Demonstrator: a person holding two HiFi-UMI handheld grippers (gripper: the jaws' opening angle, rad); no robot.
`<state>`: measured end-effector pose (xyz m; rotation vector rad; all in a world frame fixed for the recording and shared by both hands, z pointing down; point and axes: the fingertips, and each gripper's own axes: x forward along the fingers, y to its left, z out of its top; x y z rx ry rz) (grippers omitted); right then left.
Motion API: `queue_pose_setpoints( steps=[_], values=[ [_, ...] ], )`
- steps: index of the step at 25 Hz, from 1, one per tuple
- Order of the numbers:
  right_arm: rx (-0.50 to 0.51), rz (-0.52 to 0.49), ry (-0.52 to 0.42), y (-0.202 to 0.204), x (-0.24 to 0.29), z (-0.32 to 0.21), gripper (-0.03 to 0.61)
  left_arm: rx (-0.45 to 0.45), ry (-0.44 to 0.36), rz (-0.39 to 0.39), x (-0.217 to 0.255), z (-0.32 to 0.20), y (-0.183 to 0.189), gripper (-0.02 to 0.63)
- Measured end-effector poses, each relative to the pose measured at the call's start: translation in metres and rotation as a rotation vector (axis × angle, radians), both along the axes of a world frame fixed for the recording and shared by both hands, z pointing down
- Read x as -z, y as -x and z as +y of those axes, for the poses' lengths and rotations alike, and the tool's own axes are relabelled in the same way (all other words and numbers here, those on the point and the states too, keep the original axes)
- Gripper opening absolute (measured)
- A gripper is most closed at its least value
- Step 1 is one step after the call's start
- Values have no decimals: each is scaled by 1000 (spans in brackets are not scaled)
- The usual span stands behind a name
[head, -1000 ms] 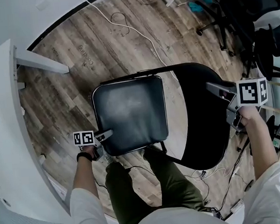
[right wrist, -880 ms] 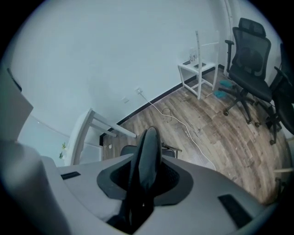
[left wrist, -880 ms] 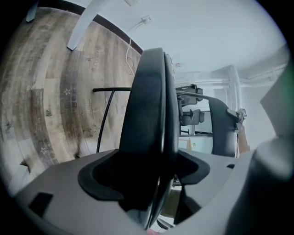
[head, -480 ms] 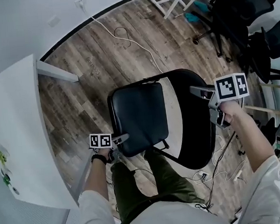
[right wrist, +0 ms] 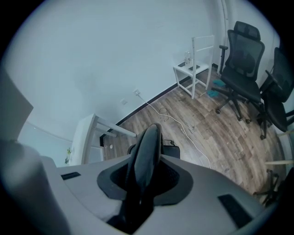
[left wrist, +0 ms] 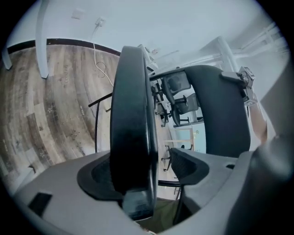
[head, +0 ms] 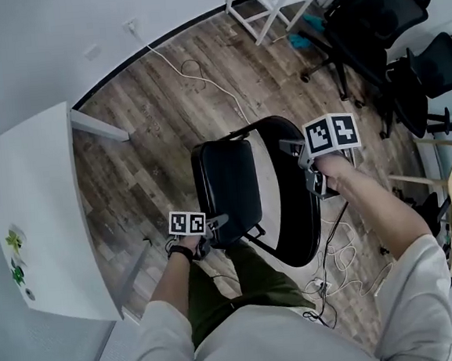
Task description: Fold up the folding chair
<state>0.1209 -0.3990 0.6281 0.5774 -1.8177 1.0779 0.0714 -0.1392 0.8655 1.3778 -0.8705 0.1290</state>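
**Count**
- 1 folding chair (head: 238, 179), black, standing on wood floor (head: 144, 143) betw. the two tongs.
- Its seat (left wrist: 131, 119) is tipped up steeply, close to the backrest (head: 298, 209).
- 2 tongs, one per hand.

**Tongs**
- L tongs (head: 218, 221): front edge of seat lies betw. the jaws. It rests in one pad; the other pad stands clear w/ a gap. Jaws are opening.
- R tongs (head: 295, 148): clamped on top edge of backrest, pointing steeply down.

**Surroundings**
- 1 white desk (head: 40, 215), well to the left of L tongs.
- At least 2 black office chairs (head: 369, 22), beyond R tongs and to its right.
- 1 white rack (head: 265, 3) by the wall, past R tongs.
- 1 white cable (head: 209, 79) trailing over the floor from the wall toward the chair.
- Loose cables (head: 334, 253) on the floor below R tongs.

**Obstructions**
- Operator's legs (head: 235, 285) stand right behind the seat, just beside L tongs.
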Motion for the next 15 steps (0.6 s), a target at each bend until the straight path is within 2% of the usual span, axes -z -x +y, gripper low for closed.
queue_pose_setpoints(
  steps=[7, 11, 15],
  values=[
    [-7, 43, -4, -3, 19, 0, 107, -57, -14, -12, 42, -27, -55, 350],
    [-8, 64, -15, -10, 26, -2, 108, -161, -51, -35, 59, -41, -92, 357],
    [-15, 94, -27, -10, 32, -3, 112, -307, -120, -35, 77, -58, -134, 359]
  ],
)
